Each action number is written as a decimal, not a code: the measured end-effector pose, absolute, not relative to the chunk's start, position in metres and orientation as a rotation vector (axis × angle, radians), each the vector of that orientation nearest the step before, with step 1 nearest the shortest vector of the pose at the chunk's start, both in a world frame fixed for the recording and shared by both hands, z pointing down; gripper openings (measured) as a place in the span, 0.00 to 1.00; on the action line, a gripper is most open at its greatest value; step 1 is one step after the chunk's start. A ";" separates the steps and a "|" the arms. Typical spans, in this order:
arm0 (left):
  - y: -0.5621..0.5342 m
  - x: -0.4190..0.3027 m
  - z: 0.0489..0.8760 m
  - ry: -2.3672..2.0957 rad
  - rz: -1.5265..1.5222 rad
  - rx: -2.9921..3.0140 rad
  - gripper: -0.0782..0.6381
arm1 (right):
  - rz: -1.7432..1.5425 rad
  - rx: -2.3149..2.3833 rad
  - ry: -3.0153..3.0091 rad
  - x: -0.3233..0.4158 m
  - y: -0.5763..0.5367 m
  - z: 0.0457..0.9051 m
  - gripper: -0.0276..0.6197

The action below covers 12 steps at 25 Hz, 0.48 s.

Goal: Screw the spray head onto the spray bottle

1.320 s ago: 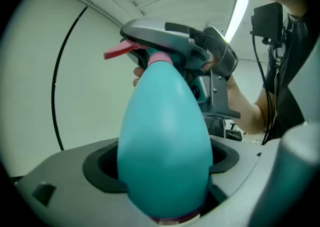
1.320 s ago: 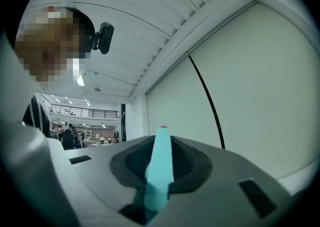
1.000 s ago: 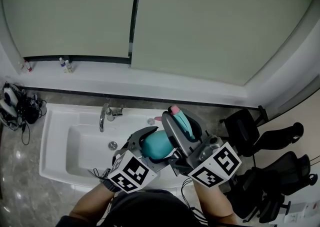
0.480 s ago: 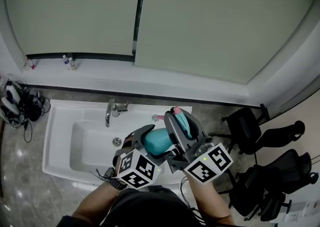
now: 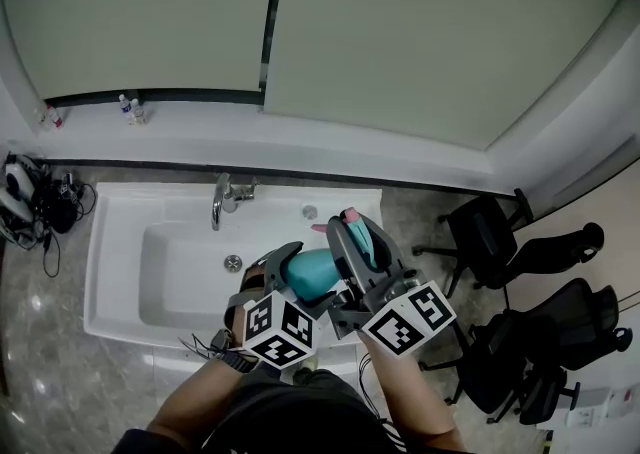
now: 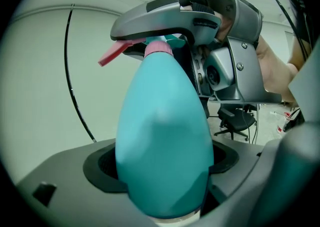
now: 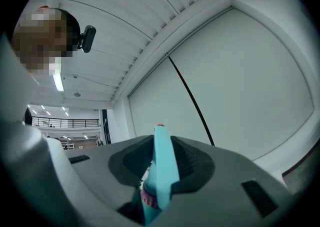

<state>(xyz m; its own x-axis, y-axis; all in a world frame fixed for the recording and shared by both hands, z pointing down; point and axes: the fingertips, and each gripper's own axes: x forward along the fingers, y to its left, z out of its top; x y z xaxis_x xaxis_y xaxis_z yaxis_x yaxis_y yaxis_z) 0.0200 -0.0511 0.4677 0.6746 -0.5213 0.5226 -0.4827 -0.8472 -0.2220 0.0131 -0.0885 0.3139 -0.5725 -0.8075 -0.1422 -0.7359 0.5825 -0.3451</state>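
— Over the front right corner of the sink (image 5: 108, 272), what's around them?

— Faucet (image 5: 220, 204) at the back edge, office chairs (image 5: 490, 242) off to the right, all well apart.

— And the spray bottle (image 5: 318, 268)?

— The left gripper (image 5: 292, 277) is clamped on its fat body. It lies tilted, neck toward the right gripper (image 5: 362, 248), which pinches the spray head (image 5: 360, 230) at that neck, jaws narrow and just eased a touch wider.
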 end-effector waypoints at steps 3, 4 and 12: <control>-0.034 0.021 0.462 0.863 -0.920 -2.787 0.72 | -0.353 -1.250 2.523 0.016 -0.068 0.307 0.18; -0.027 0.021 0.458 0.872 -0.921 -2.776 0.72 | -0.345 -1.241 2.523 0.017 -0.060 0.303 0.18; 0.069 0.044 0.450 0.991 -0.972 -2.666 0.72 | -0.331 -1.173 2.505 0.048 0.045 0.295 0.19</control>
<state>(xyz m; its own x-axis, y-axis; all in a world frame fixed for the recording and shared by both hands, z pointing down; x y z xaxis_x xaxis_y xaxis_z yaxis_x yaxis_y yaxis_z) 0.0437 0.0695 0.4502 0.5755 -0.6261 0.5260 -0.5382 -0.7743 -0.3328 0.0479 0.0447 0.2951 -0.5940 -0.7749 -0.2162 -0.6923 0.6292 -0.3533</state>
